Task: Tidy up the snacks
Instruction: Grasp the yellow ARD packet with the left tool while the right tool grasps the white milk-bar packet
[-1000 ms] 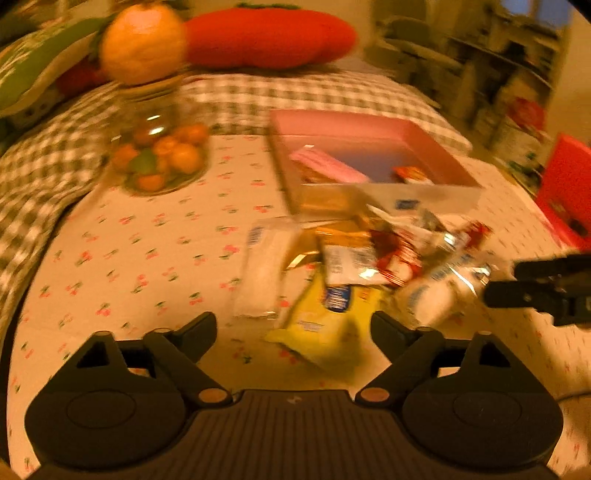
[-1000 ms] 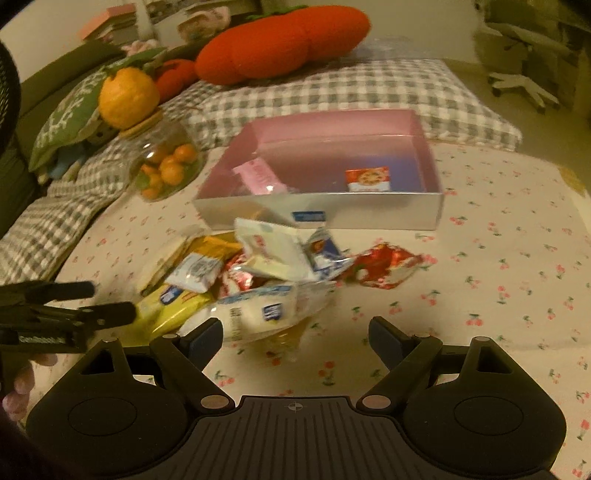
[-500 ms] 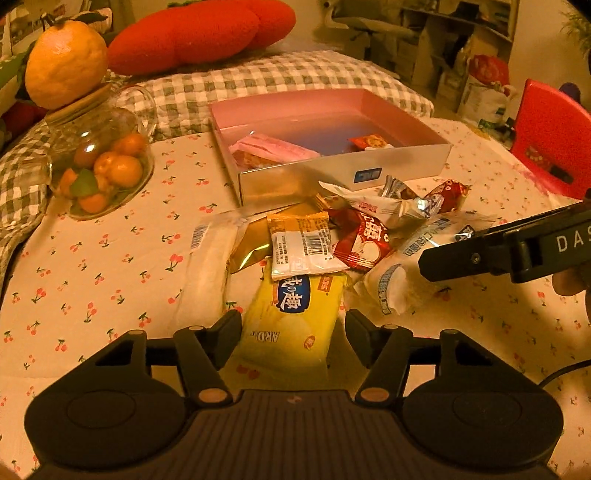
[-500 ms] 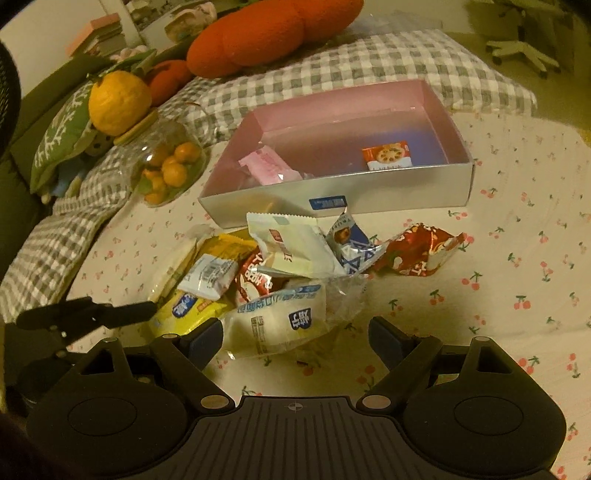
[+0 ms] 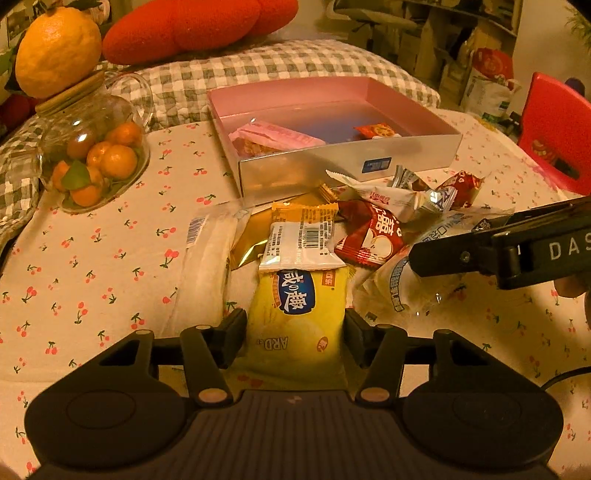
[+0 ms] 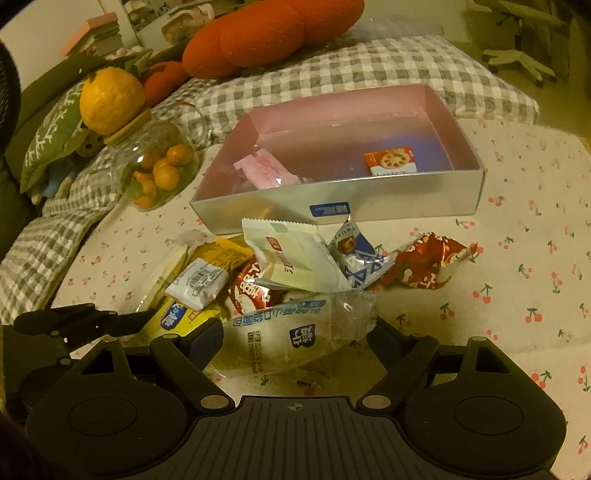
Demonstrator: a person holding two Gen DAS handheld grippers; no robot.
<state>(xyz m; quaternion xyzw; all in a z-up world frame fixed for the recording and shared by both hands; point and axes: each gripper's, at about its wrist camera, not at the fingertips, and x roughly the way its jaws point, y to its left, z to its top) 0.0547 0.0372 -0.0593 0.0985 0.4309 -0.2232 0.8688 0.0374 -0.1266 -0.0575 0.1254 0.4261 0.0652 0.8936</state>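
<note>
A heap of snack packets lies on the cherry-print cloth in front of a pink-lined box point(image 5: 332, 166) point(image 6: 406, 195). The box holds a pink packet point(image 5: 273, 138) and a small red packet point(image 6: 391, 160). My left gripper point(image 5: 295, 339) is closing on the yellow snack packet point(image 5: 295, 317), and its pads touch the packet's two sides. My right gripper point(image 6: 295, 343) straddles a clear bread packet point(image 6: 288, 332). Its jaws are closing but still stand wide, and the pads do not press on the packet. Each gripper shows in the other's view, the right gripper point(image 5: 498, 243) and the left gripper point(image 6: 81, 321).
A glass jar of small oranges point(image 5: 92, 155) with a large orange point(image 5: 59, 48) on its lid stands at the left. Behind the box are a checked cushion point(image 5: 280, 70) and a red plush point(image 6: 269, 29). A red chair point(image 5: 554, 136) is at the right.
The left gripper dropped toward the yellow packet and its jaws narrowed onto it. The right gripper came lower over the clear packet and its jaws narrowed slightly.
</note>
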